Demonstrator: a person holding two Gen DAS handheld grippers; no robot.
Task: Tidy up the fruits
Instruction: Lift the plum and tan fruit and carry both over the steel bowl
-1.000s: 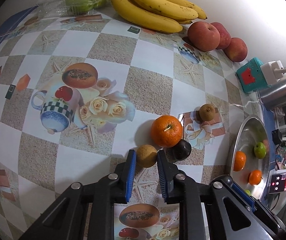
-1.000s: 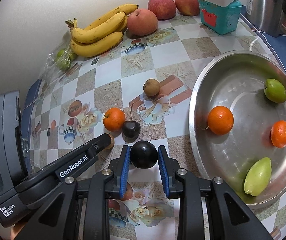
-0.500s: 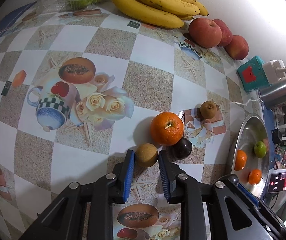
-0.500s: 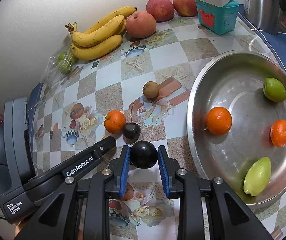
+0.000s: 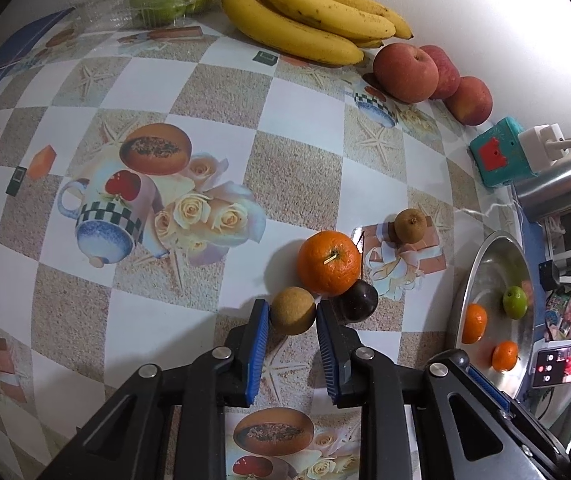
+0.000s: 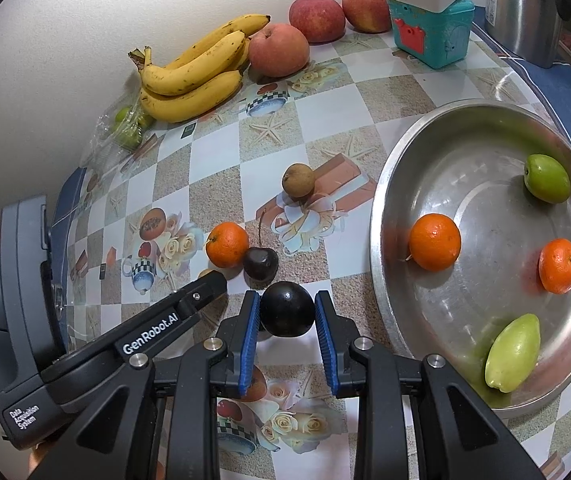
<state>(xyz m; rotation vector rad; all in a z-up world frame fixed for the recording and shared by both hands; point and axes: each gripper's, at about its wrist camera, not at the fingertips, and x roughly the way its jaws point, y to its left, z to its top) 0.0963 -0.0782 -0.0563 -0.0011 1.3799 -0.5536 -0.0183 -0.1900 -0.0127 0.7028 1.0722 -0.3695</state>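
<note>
Cherry (image 6: pixel 260 263) between orange (image 6: pixel 227 244), plum (image 6: pixel 286 309).

My left gripper (image 5: pixel 291 314) sits low over the table, its blue-padded fingers (image 5: pixel 260 334) parted, one on each side of a small tan fruit (image 5: pixel 292 310); whether they touch it I cannot tell. My right gripper (image 6: pixel 286 309) points forward just beside it, pads (image 6: pixel 250 322) pressed against both sides of a dark round plum (image 6: pixel 286 309).
</note>
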